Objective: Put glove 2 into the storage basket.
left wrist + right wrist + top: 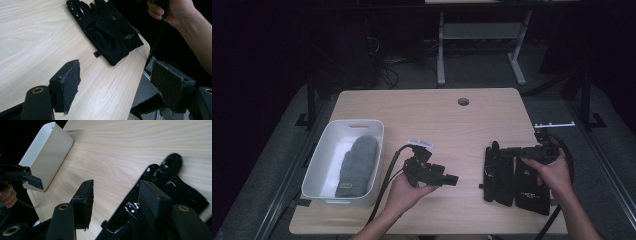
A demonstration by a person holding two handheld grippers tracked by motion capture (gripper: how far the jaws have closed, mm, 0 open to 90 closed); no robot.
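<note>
Left hand-held gripper (451, 178) sits over the near middle of the surface (432, 115), jaws spread wide with nothing between them, aimed toward the right edge. Its own view shows both pads bare, one over the wood grain, the other hanging past the surface's near right corner. A person's left hand (409, 192) grips it from below; its cable trails off the near edge.

Right hand-held gripper (493, 150) hangs over the black gloves (512, 177), jaws also well apart and holding nothing. In its own view one jaw stands above bare wood and the other above the glove fingers; contact with the fabric cannot be judged from this angle, probably just above it. The right hand (552, 170) holds it close to the right edge.

Black gloves: a pair, lying flat side by side near the right edge toward the near right corner, fingers pointing toward the far edge, cuffs toward the near edge. Pale lettering on one cuff, too small to read. A small black tab (97, 53) lies on the wood just beside them.

White bin (324, 165) stands at the left edge, toward the near left corner. A grey mitten (357, 165) lies inside it, lengthwise.

A round hole (463, 101) is cut into the surface by the far edge.
</note>
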